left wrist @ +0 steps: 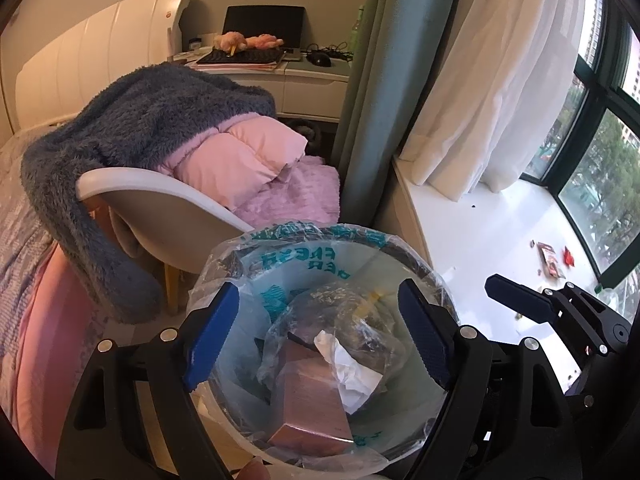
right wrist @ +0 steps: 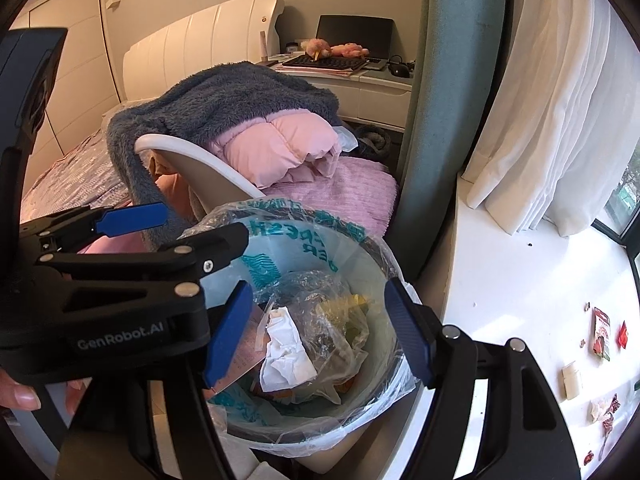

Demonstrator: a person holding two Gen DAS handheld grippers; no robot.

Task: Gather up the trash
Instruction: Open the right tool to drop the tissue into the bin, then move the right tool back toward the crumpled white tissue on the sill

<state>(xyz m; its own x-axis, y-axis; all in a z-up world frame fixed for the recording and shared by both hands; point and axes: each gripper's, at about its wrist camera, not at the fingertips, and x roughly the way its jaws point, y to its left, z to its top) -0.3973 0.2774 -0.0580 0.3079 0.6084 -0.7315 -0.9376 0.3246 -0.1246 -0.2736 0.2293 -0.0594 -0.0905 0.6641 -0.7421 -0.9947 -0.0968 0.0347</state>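
Both sets of tongs hang side by side over a lined bin, pointing down into it. The left tongs (left wrist: 316,332) stand wide apart with nothing between the blue pads; in the right wrist view they show at the left edge, a fingertip (right wrist: 24,396) of the person curled under the black frame. The right tongs (right wrist: 316,332) are also spread, a little less wide, and grip nothing.

Directly below sits the bin (left wrist: 436,412), a round white pail lined with a clear plastic bag (left wrist: 288,258) printed in teal letters, its edge folded over the rim. Inside lie a crumpled white tissue (right wrist: 286,354), a pinkish-brown box (left wrist: 312,408) and a clear crinkled wrapper (right wrist: 336,320) with something yellow in it.

To the right of the bin runs a white window sill (right wrist: 512,280). Litter lies scattered on it, well apart from the bin: a red-and-white packet (right wrist: 601,334), a small red scrap (right wrist: 623,335), a pale block (right wrist: 572,382) and torn reddish bits (right wrist: 608,412) near the lower edge.

Just behind the bin stands a white chair (left wrist: 168,216), draped with a shaggy grey-blue throw (left wrist: 152,120) and piled with a pink padded jacket (left wrist: 248,156). A bed (left wrist: 24,240) lies to the left. A teal curtain (left wrist: 376,80) and white sheers (left wrist: 500,80) hang behind the sill. Farthest off, a bench (left wrist: 316,76) carries a laptop (left wrist: 264,24), a keyboard and pink plush toys (left wrist: 248,41).
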